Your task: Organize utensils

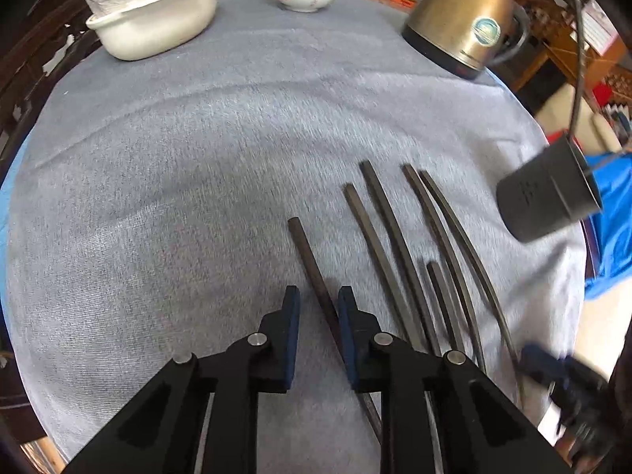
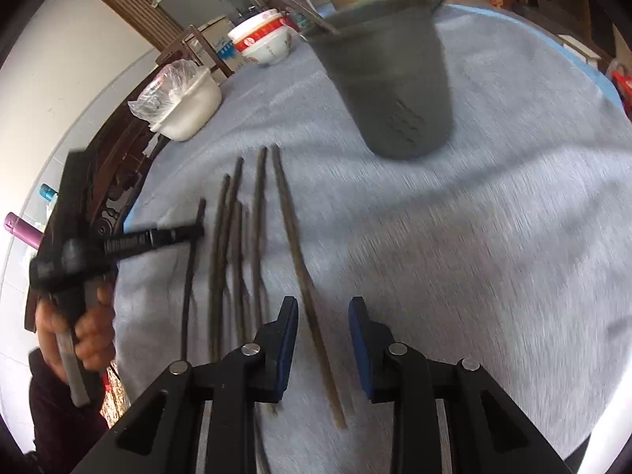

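Your left hand-held gripper [image 1: 318, 308] has one dark chopstick [image 1: 306, 249] between its spread pads, not pinched. Your right hand-held gripper [image 2: 323, 324] is spread over another chopstick [image 2: 294, 237]. More chopsticks [image 1: 395, 245] lie alongside; the grey holder [image 2: 391, 87] stands farther back on the counter [image 1: 197, 158].

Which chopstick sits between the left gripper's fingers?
The leftmost chopstick, lying apart from the bunch, runs between the left gripper fingers; the others lie to its right.

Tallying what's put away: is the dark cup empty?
Not empty: the dark cup stands upright with a utensil handle sticking out of its rim.
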